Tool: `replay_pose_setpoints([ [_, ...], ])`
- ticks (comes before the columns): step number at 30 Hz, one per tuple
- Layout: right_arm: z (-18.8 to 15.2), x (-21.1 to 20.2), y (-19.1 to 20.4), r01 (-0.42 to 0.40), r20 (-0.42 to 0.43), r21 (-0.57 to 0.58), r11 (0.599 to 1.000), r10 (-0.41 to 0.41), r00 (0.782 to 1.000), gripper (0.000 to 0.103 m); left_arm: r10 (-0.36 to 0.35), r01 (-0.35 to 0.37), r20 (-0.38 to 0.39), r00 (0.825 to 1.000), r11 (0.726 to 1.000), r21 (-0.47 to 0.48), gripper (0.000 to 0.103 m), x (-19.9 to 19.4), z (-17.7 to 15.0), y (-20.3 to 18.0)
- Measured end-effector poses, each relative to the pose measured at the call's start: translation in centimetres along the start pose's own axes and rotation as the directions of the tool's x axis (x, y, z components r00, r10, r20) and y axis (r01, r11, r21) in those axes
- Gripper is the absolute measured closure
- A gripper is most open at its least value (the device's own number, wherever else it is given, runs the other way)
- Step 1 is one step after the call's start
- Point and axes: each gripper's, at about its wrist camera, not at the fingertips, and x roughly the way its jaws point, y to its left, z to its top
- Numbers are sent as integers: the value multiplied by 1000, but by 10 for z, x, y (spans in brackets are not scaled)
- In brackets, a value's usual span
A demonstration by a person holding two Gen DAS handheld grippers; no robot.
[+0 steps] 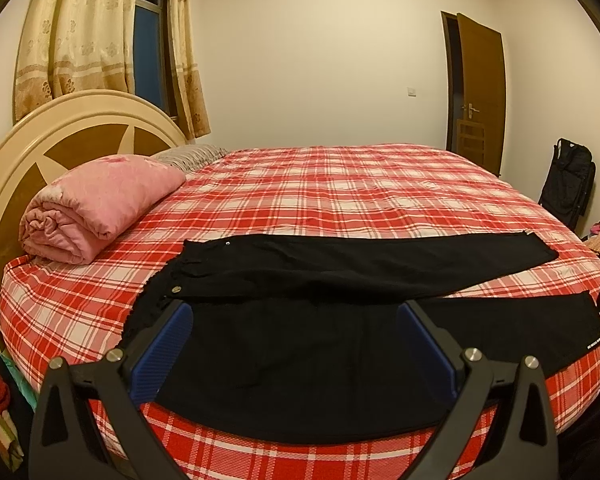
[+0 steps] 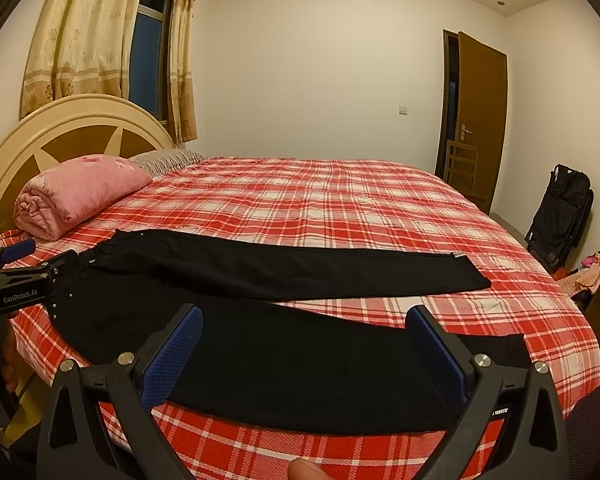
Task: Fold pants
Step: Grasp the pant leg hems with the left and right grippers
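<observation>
The bed (image 2: pixel 340 200), under a red plaid sheet, fills most of both views, and everything else sits relative to it. Across its near half lie the black pants (image 1: pixel 340 268), spread flat with the two legs apart in a narrow V: waistband toward the headboard (image 1: pixel 60 140), hems toward the foot. The far leg runs straight; the near leg lies along the bed's near edge, its hem close to the foot corner. Beyond the pants the sheet is open and bare to the far edge. A rolled pink quilt (image 1: pixel 100 208) rests at the head end, well apart from the waistband.

The left tongs (image 1: pixel 292 344) are spread wide over the near leg's upper part, gripping nothing. The right tongs (image 2: pixel 304 352) gape equally wide above the near leg's lower part, empty too; whether either pair's tips brush the cloth is hard to tell. A fingertip (image 2: pixel 306 470) shows at the right view's bottom edge.
</observation>
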Motion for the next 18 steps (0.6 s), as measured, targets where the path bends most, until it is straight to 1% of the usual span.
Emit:
replay_pose_setpoints([
  [3, -4, 9, -1, 10, -23, -1, 1000, -10, 1000, 1, -3, 3, -10, 1000, 1000, -5, 0, 5, -2, 2],
  [7, -13, 33, -8, 22, -96, 2, 1000, -21, 995, 1, -10, 9, -37, 999, 1000, -16, 0, 17, -6, 5],
  [10, -22, 54, -19, 36, -154, 24, 999, -32, 988, 1, -23, 23, -60, 998, 1000, 4, 0, 34, -8, 12],
  [13, -31, 72, -31, 39, -188, 47, 998, -30, 982, 1, 12, -10, -88, 996, 1000, 22, 0, 66, -6, 33],
  [15, -34, 83, -38, 22, -204, 54, 998, -10, 979, 1, 76, -74, -118, 990, 997, 23, 0, 96, 2, 60],
  [16, -36, 90, -43, 24, -206, 55, 998, -12, 978, 1, 98, -96, -121, 988, 995, 24, 0, 106, 5, 70],
  [17, -36, 95, -46, 37, -210, 53, 998, -25, 977, 2, 138, -135, -134, 981, 990, 30, 0, 125, 12, 87],
  [18, -36, 101, -50, 49, -217, 51, 997, -37, 975, 5, 164, -161, -137, 977, 986, 34, 0, 137, 17, 96],
])
